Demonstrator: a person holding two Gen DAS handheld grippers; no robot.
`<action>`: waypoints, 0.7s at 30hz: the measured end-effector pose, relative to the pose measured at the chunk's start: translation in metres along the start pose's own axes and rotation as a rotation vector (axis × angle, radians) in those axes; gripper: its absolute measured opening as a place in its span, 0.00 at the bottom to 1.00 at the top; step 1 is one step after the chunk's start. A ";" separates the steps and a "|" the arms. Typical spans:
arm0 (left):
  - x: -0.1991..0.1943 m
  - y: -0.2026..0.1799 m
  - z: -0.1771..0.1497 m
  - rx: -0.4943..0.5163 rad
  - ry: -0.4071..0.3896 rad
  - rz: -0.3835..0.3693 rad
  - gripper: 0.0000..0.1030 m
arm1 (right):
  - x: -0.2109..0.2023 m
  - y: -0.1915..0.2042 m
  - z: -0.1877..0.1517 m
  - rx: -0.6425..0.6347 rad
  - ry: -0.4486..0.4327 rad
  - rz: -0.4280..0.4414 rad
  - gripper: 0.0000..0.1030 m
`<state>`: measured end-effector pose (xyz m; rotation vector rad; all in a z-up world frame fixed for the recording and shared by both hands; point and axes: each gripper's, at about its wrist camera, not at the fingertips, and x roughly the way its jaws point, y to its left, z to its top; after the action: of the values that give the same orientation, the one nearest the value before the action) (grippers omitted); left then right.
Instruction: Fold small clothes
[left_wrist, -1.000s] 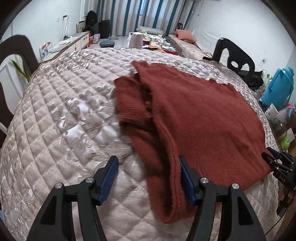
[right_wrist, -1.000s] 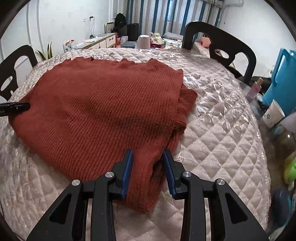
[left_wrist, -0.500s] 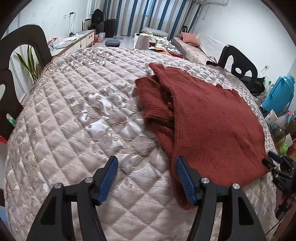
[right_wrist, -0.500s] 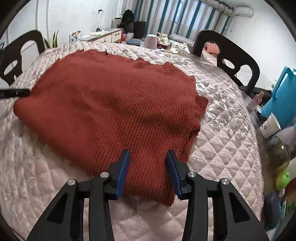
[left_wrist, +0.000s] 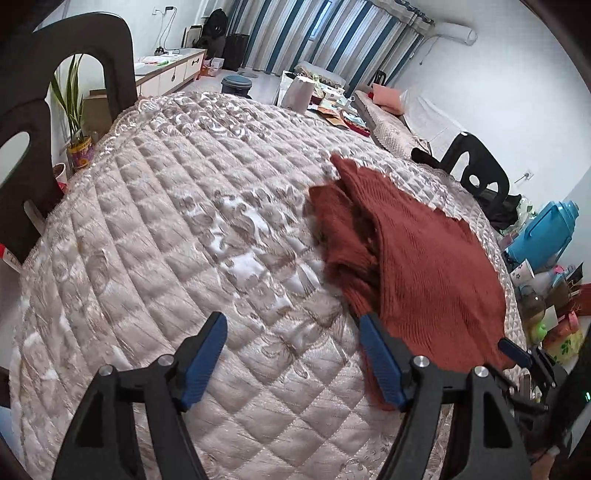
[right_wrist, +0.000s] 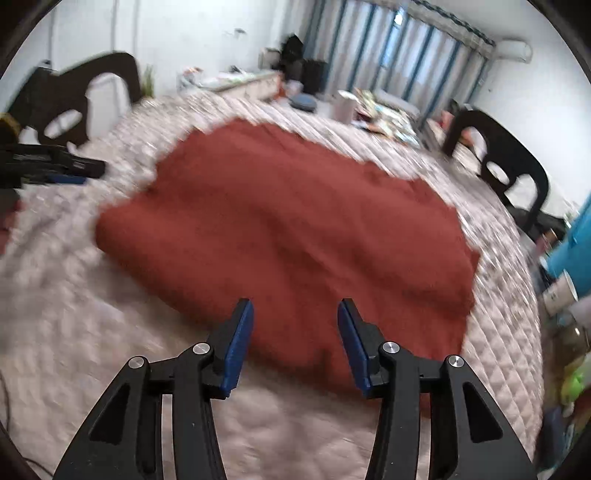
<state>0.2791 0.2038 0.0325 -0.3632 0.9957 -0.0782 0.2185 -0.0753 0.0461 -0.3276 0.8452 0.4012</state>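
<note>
A folded rust-red knit sweater (left_wrist: 421, 254) lies on the quilted beige table cover (left_wrist: 177, 229); it fills the middle of the blurred right wrist view (right_wrist: 295, 229). My left gripper (left_wrist: 291, 354) is open and empty, over bare quilt, its right finger beside the sweater's near left edge. My right gripper (right_wrist: 293, 339) is open and empty, just above the sweater's near edge. The left gripper also shows at the left of the right wrist view (right_wrist: 70, 171), and the right gripper's tip shows at the lower right of the left wrist view (left_wrist: 517, 352).
Dark chairs stand at the left (left_wrist: 70, 85) and far right (left_wrist: 476, 170) of the table. A blue jug (left_wrist: 543, 236), cups and bottles (right_wrist: 561, 295) crowd the right side. A white container (left_wrist: 299, 92) sits beyond the far edge.
Both grippers have pulled back and lifted away from the sweater. The right gripper, close around the near edge earlier, has opened wider. The left gripper has shifted left onto bare quilt.
</note>
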 end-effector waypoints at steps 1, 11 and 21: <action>-0.002 0.001 0.002 -0.006 -0.007 0.002 0.75 | -0.002 0.012 0.005 -0.024 -0.022 0.031 0.49; 0.012 0.018 0.015 -0.068 0.026 -0.026 0.78 | 0.039 0.111 0.024 -0.224 -0.027 0.197 0.62; 0.047 0.014 0.041 -0.130 0.049 -0.129 0.89 | 0.057 0.114 0.027 -0.227 0.002 0.174 0.62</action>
<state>0.3373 0.2168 0.0095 -0.5470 1.0282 -0.1405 0.2170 0.0483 0.0053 -0.4658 0.8345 0.6615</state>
